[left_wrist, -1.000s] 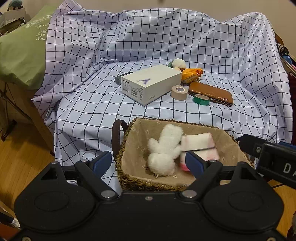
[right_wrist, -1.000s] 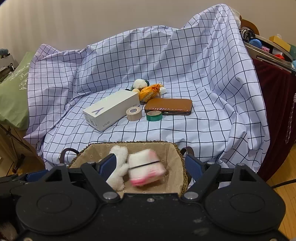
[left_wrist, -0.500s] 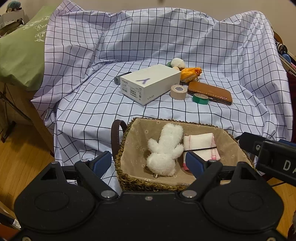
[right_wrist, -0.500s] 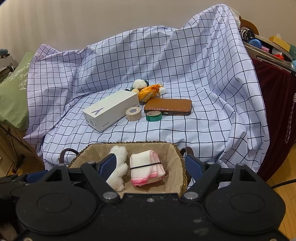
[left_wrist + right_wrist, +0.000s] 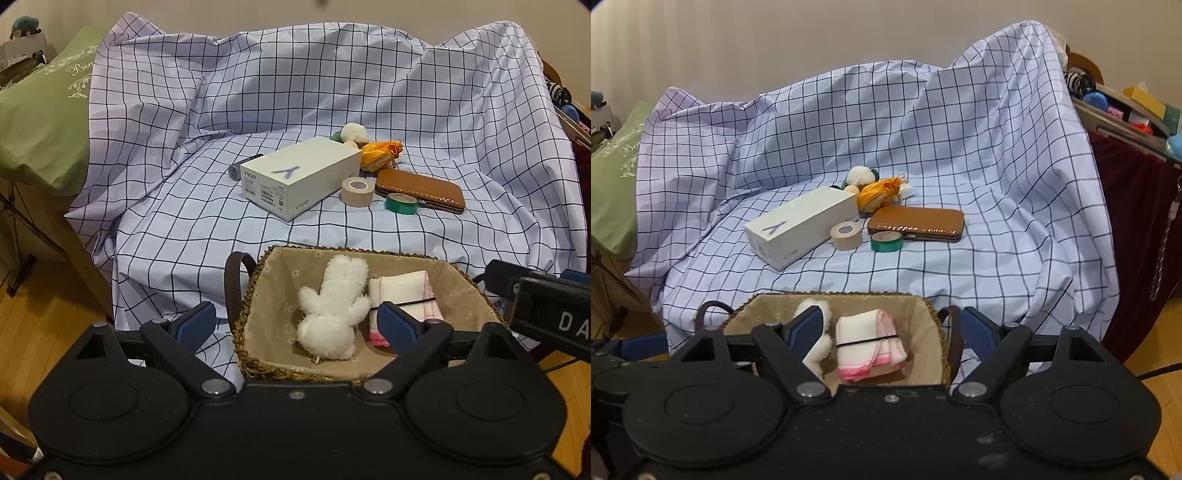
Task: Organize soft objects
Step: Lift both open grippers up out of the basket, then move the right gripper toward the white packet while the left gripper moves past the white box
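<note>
A woven basket (image 5: 255,295) (image 5: 934,325) stands at the front edge of the checked sheet. In it lie a white plush toy (image 5: 334,306) (image 5: 812,349) and a folded white-and-pink cloth (image 5: 400,291) (image 5: 866,343) bound with a black band. My left gripper (image 5: 295,325) is open and empty, just in front of the basket. My right gripper (image 5: 890,332) is open and empty, above the basket's near rim. A white-and-green plush (image 5: 351,132) (image 5: 858,175) and an orange soft pouch (image 5: 380,151) (image 5: 881,192) lie at the back of the sheet.
On the sheet lie a white phone box (image 5: 299,175) (image 5: 801,225), a beige tape roll (image 5: 354,191) (image 5: 846,236), a green tape roll (image 5: 402,204) (image 5: 886,242) and a brown wallet (image 5: 421,189) (image 5: 918,223). A green pillow (image 5: 40,129) is left. A cluttered shelf (image 5: 1123,107) is right.
The folded cloth dropped from blurred motion into the basket and now lies still beside the white plush. Both grippers have barely moved.
</note>
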`<state>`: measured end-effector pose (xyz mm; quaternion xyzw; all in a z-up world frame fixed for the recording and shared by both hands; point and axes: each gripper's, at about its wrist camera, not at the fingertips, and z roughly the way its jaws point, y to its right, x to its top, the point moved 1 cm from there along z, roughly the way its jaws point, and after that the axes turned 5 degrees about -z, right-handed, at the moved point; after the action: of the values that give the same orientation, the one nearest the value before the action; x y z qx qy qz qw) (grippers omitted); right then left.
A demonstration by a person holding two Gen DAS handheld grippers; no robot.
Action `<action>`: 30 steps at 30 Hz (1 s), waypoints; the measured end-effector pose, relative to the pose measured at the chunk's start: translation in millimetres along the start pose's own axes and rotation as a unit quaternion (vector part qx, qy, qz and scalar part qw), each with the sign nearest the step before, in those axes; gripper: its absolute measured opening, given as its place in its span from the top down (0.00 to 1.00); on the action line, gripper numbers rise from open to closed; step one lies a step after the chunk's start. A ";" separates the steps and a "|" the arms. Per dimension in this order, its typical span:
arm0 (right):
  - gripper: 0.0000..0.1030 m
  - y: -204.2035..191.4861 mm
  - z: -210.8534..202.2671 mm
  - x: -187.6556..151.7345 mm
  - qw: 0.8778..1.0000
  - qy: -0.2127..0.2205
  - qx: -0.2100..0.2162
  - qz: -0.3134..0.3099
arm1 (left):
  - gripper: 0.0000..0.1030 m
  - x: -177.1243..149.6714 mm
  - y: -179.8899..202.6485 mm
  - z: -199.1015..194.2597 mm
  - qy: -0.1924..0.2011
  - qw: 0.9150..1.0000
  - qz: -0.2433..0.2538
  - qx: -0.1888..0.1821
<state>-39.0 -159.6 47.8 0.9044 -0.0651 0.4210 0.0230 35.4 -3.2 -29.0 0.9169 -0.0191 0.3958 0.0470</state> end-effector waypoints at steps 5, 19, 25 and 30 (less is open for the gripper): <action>0.21 4.2 4.3 7.3 1.000 0.011 -0.010 -0.003 | 0.12 5.1 -2.2 3.6 0.004 1.000 0.004 0.004; 0.20 19.0 44.4 45.8 0.998 0.018 -0.061 -0.013 | 0.11 34.1 6.6 26.5 0.009 0.998 0.061 0.002; 0.20 29.9 73.2 63.7 0.996 0.008 -0.091 -0.013 | 0.11 52.3 6.5 43.9 0.006 0.997 0.076 0.004; 0.20 41.8 98.3 77.5 0.992 0.001 -0.122 -0.014 | 0.11 66.0 5.1 59.7 0.007 0.996 0.090 0.011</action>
<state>79.2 -218.1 43.2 0.8952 -0.1031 0.4108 0.1389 123.5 -14.2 -21.3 0.9092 -0.0964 0.4051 0.0010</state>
